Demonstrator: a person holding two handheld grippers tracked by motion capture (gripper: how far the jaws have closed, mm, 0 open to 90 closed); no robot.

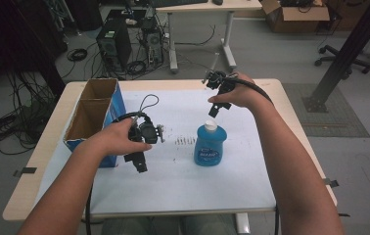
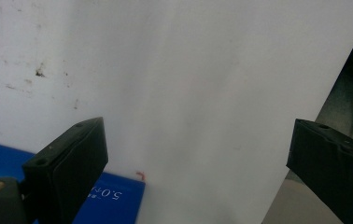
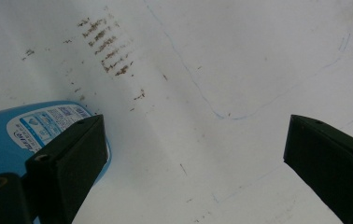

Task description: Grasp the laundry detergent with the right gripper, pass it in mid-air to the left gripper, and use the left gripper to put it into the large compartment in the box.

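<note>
On table: one blue bottle (image 1: 210,145) | one box (image 1: 95,117), seemingly empty | both grippers' jaws apart, holding nothing

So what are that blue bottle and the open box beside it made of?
The bottle looks like glossy translucent blue plastic with a white cap and a printed label. The box looks like cardboard: dull brown inside with a divider, and a printed blue coat outside.
</note>
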